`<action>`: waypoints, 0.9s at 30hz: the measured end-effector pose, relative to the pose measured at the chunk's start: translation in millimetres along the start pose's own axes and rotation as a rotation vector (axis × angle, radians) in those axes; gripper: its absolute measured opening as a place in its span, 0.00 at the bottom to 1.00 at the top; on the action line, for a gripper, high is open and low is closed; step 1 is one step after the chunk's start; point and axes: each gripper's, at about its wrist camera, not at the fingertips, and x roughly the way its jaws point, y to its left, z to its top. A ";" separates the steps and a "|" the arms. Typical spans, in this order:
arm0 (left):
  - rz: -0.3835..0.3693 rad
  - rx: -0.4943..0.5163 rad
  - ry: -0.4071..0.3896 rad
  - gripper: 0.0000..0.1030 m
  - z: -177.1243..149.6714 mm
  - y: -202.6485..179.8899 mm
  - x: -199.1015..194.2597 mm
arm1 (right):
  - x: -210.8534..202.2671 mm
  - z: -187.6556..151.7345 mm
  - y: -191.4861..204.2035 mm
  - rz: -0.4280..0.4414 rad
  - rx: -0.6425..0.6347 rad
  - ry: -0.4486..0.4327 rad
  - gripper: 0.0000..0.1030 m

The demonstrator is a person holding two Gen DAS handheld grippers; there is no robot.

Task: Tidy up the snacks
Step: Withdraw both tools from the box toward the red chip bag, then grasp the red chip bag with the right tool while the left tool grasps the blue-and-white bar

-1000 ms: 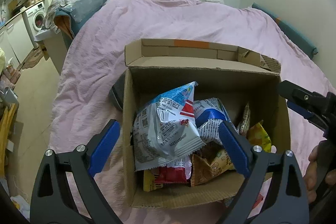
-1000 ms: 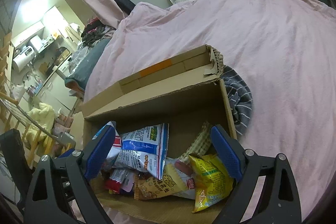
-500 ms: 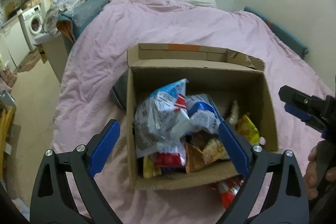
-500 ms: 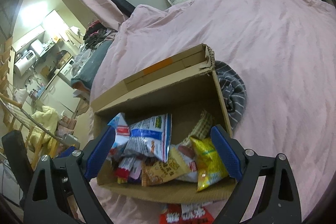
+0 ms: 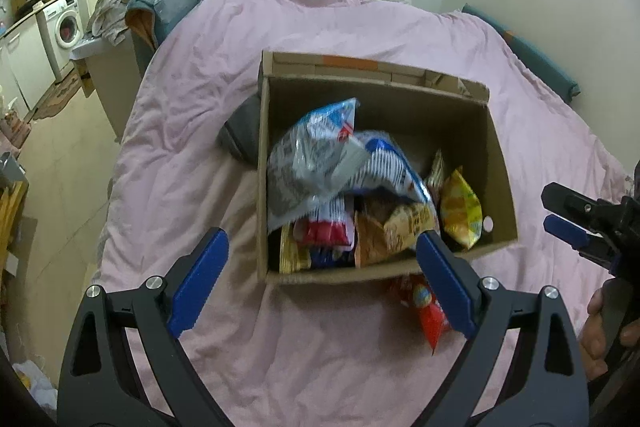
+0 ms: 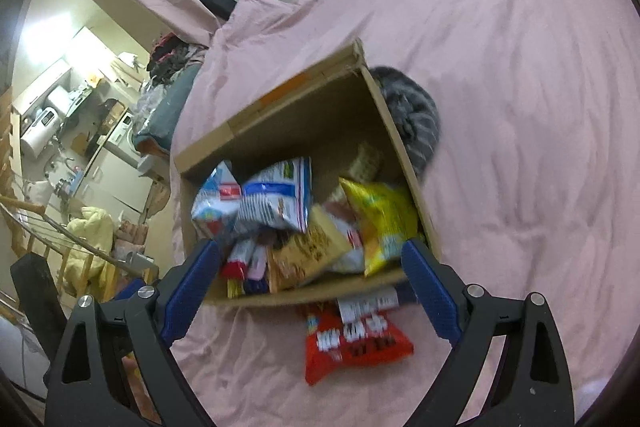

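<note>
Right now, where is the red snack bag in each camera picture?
Left wrist view: red snack bag low and right of centre, partly behind the blue jaw pad.
Right wrist view: red snack bag low in the middle.
Shared landmark: in both it lies on the pink bedspread just outside the cardboard box's near wall.

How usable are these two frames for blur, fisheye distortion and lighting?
Left wrist view: mild motion blur on the cardboard box and its snack packets, bent walls at the fisheye rim, dim even light. Right wrist view: stronger smear on the red snack packet, print unreadable; blown-out glare from the kitchen light at upper left; dark vignette corners.
</note>
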 end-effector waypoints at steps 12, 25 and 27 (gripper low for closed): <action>0.015 -0.056 0.075 0.91 -28.8 8.8 0.5 | 4.7 -24.9 -27.7 -0.074 0.023 0.101 0.92; 0.000 -0.182 0.153 0.91 -33.9 29.5 11.7 | 57.3 -41.6 -45.0 -0.192 0.058 0.263 0.92; -0.014 -0.208 0.168 0.91 -34.6 33.8 13.8 | 73.7 -42.6 -43.4 -0.173 0.067 0.313 0.92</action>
